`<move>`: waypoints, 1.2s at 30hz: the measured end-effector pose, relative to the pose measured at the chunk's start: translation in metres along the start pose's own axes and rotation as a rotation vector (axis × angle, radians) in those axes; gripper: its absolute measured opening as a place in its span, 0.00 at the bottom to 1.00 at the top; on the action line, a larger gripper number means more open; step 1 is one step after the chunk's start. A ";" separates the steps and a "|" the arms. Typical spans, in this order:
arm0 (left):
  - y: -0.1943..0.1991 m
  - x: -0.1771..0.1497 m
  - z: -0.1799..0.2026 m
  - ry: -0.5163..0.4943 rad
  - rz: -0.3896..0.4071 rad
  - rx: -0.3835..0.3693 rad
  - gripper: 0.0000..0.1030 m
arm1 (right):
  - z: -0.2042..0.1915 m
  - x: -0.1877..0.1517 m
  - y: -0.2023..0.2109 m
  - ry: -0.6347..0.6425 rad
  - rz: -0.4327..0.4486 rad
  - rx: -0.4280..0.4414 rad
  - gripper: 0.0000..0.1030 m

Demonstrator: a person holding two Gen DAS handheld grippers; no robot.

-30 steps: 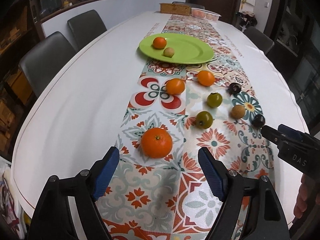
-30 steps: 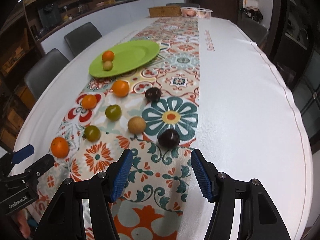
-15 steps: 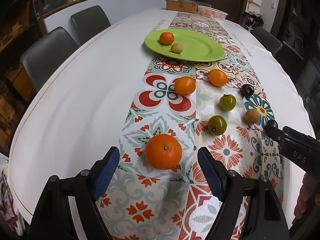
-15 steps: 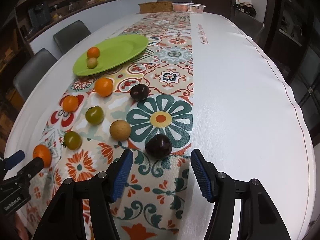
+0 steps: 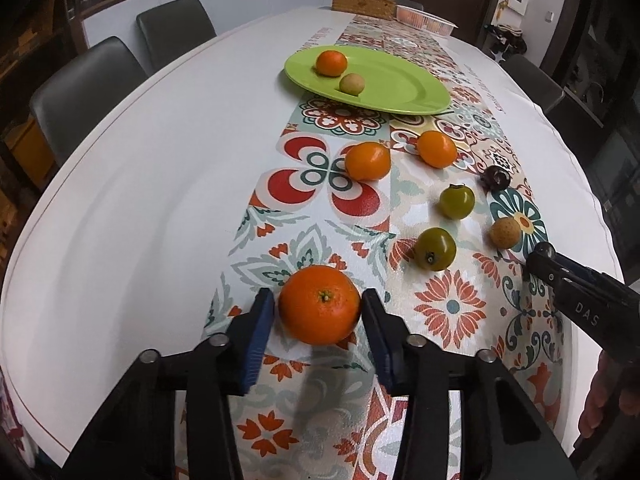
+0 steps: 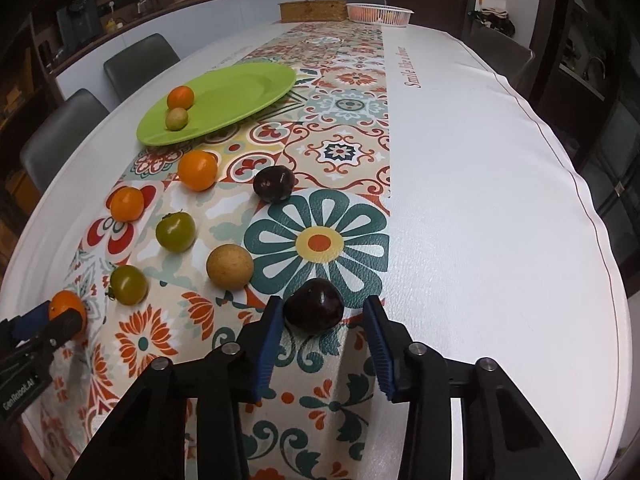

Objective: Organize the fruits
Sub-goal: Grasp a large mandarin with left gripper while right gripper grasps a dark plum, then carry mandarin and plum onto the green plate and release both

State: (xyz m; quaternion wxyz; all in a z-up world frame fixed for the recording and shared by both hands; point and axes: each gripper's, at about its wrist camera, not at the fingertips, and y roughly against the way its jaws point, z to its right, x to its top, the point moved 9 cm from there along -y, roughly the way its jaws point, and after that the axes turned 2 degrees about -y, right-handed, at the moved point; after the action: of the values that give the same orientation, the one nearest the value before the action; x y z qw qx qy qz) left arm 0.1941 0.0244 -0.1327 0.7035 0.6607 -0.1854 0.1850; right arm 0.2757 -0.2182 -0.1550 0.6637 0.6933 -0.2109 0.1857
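A large orange [image 5: 320, 308] lies on the patterned runner, and my left gripper [image 5: 317, 298] is closing on it with both blue pads against its sides. In the right wrist view a dark plum [image 6: 314, 309] sits between the closing jaws of my right gripper [image 6: 323, 306]. The left pad is at its skin, while a gap shows at the right pad. Farther along, the green plate [image 5: 400, 88] carries a small orange [image 5: 331, 63] and a tan fruit [image 5: 352, 83]. Loose on the runner are two oranges [image 5: 367, 161], two green tomatoes [image 5: 435, 249], a tan fruit [image 5: 505, 232] and another plum [image 5: 496, 178].
The white oval table [image 6: 500, 200] has grey chairs [image 5: 88, 88] along its left side. A wooden box [image 6: 312, 10] and a white basket [image 6: 378, 14] stand at the far end. A person's hand [image 5: 608, 400] shows at the right edge, behind the right gripper.
Both grippers have sunk closer to the table. The left jaws have narrowed onto the large orange, and the right jaws have narrowed around the near plum.
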 end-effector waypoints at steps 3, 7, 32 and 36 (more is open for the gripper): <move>0.000 0.000 0.000 0.001 0.002 -0.001 0.40 | -0.002 0.000 0.000 0.009 0.002 0.009 0.33; 0.005 0.001 -0.002 -0.018 0.023 0.021 0.39 | -0.004 0.000 0.000 0.019 0.010 0.009 0.29; 0.065 0.024 0.036 -0.142 0.170 -0.049 0.39 | -0.024 0.014 0.071 0.066 0.145 0.133 0.29; 0.075 0.034 0.041 -0.162 0.204 -0.056 0.39 | -0.030 0.020 0.085 0.094 0.182 0.143 0.29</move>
State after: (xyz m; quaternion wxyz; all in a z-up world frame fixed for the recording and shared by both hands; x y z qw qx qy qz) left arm 0.1846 -0.0119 -0.0483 0.6819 0.6312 -0.3131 0.1964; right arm 0.2472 -0.1920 -0.0711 0.6021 0.7073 -0.2277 0.2920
